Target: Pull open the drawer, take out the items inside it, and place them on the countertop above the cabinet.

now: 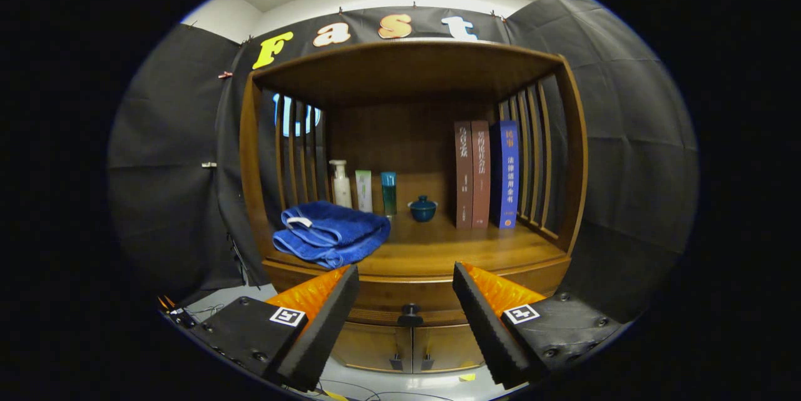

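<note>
Wooden cabinet point(410, 157) facing the gripper point(405, 301), drawer point(410, 298) under the table point(450, 244) looking shut, knob point(410, 312) sitting between and just beyond the jaws. Jaws spread wide, pinching nothing. Judging the task barely begun: drawer not yet pulled, contents hidden, nothing yet moved up beside the blue towel point(330, 232) and books point(485, 172).

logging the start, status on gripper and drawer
Gripper open, holding nothing. Drawer shut, knob between the fingers, just ahead. Nothing blocking the knob; folded towel on countertop above.
</note>
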A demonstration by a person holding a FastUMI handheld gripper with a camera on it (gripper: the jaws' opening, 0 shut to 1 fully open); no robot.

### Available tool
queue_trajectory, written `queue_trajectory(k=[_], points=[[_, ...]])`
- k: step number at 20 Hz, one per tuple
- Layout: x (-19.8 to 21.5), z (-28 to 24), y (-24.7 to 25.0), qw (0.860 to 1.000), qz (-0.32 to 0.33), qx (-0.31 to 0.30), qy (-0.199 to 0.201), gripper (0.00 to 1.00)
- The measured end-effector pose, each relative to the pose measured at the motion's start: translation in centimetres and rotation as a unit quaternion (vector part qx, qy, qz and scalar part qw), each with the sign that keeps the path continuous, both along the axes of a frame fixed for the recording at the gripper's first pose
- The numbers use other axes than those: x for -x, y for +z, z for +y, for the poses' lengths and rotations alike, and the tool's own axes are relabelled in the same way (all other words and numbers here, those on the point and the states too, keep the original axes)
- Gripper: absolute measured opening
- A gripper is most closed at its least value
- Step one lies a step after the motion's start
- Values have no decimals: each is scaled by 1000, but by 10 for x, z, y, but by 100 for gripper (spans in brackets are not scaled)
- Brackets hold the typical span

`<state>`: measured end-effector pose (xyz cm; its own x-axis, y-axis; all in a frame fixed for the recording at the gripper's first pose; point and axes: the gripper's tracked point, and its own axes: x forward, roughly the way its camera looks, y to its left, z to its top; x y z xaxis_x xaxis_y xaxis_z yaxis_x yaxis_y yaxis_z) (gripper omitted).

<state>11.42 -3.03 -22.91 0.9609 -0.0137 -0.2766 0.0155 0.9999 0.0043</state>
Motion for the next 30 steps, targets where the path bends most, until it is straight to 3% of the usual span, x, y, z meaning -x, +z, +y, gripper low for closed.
queue_trajectory(k=[11, 14, 20, 22, 26, 29, 30], points=[[-44, -7, -119, 998, 59, -9, -14, 99], [-46, -6, -148, 996, 93, -7, -12, 89], [-53, -10, -165, 995, 98, -10, -27, 57], [-57, -11, -176, 994, 102, -10, -32, 56], [-55, -12, -167, 995, 99, -1, -33, 39], [-56, -14, -167, 994, 104, 11, -34, 39], [-56, -12, -169, 994, 104, 12, -33, 29]])
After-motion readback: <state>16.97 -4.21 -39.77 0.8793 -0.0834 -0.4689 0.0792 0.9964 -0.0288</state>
